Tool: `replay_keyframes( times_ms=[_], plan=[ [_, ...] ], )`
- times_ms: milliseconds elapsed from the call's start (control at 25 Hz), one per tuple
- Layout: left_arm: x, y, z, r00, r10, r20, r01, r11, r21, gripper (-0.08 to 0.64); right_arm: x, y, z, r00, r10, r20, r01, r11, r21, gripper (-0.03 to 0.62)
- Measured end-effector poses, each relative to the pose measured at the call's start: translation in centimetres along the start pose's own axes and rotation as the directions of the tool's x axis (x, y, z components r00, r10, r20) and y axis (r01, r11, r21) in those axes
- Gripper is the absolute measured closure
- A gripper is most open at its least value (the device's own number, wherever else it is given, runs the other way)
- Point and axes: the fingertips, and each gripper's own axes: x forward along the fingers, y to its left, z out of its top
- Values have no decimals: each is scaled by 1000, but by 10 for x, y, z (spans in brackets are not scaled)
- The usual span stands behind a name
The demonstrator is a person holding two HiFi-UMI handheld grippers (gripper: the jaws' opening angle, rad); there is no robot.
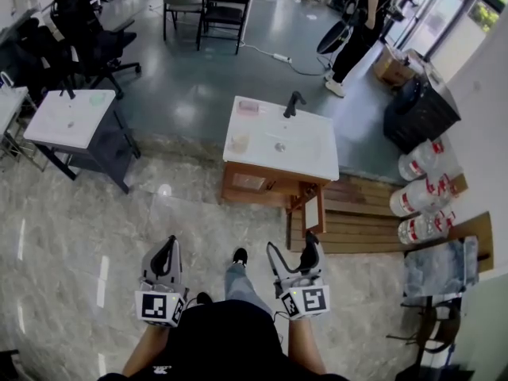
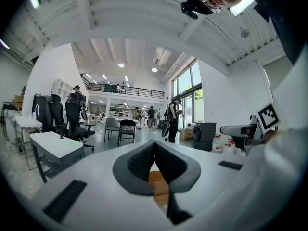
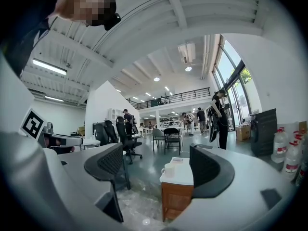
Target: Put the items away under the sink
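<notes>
Head view: sink cabinet [image 1: 309,155] sits at frame centre, possibly a cup [image 1: 239,143] on it.
I hold the left gripper [image 1: 168,246] pinched together, the right gripper [image 1: 292,248] wide apart, both empty.

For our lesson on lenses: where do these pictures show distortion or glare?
Left and right gripper views: the fisheye lens bends the ceiling beams and the edges go black. Head view: lights glare off the floor beside the sink cabinet.
</notes>
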Motion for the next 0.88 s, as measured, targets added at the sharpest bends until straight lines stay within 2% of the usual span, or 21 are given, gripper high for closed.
replay_keyframes(
  times_ms=[440,680,800,880],
  plan=[
    [139,-12,22,999,52,9,-52,999,-2,554,103,-81,3,997,79,-15,-78,996,35,163],
    [185,-6,24,991,130,38,-129,991,-20,553,148,-111,-4,991,131,-34,-130,991,45,163],
    [203,2,16,987,160,16,-159,987,-22,553,169,-118,-7,989,146,-13,-145,986,84,163],
    [215,8,6,988,155,-18,-155,988,-9,553,182,-117,-13,989,150,-12,-149,985,92,164]
  ],
)
